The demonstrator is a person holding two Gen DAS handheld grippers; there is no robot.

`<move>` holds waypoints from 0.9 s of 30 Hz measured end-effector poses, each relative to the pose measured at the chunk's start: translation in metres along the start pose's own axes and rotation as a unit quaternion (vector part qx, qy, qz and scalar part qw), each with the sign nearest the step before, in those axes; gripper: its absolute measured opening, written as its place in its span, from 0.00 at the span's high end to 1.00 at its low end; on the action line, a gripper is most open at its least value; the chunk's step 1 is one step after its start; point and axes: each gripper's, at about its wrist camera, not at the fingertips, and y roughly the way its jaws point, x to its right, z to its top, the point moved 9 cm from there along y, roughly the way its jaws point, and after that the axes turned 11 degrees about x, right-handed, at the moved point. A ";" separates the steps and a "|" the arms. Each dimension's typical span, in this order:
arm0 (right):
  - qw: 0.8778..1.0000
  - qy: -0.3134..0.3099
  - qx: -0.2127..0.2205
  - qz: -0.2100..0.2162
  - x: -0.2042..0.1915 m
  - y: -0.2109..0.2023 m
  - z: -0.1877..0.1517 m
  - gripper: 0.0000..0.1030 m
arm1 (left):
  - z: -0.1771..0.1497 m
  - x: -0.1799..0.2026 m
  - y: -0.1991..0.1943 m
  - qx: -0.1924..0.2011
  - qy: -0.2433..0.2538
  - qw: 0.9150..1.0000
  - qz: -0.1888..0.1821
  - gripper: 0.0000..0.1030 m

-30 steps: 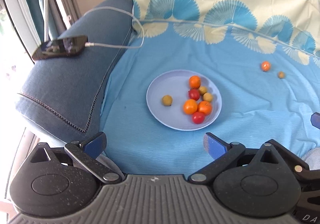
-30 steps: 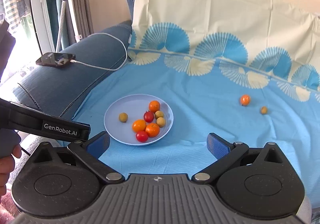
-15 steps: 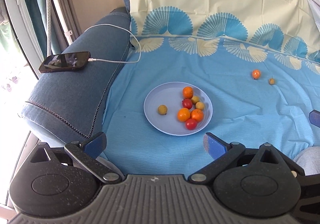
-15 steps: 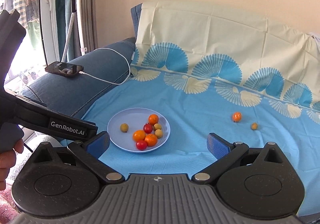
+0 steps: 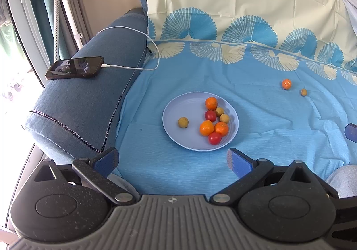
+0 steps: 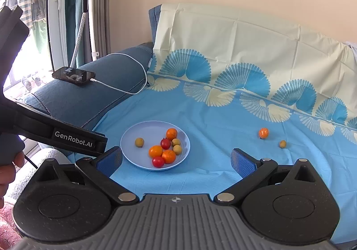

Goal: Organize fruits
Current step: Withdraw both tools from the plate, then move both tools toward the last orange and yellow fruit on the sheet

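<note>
From my right gripper (image 6: 176, 158), fingers spread wide and empty, I see the plate (image 6: 131, 149) at twelve o'clock on the blue sheet (image 6: 223, 116), holding oranges, tomatoes and small yellow fruits. A loose orange (image 6: 263, 132) and a yellow fruit (image 6: 282, 144) lie near each other at two o'clock. The left gripper (image 6: 67, 136) reaches in at nine o'clock. A phone (image 6: 73, 76) rests on the armrest (image 6: 89, 98) at ten o'clock.
</note>
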 end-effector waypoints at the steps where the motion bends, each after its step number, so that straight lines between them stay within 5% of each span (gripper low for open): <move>1: 1.000 -0.001 -0.001 0.000 0.000 0.000 0.000 0.01 | 0.000 0.000 0.001 -0.001 0.000 1.000 0.000 0.00; 27: 0.998 0.018 -0.054 0.008 0.006 0.033 -0.022 0.01 | -0.010 0.002 0.039 -0.049 0.004 0.999 0.003 0.00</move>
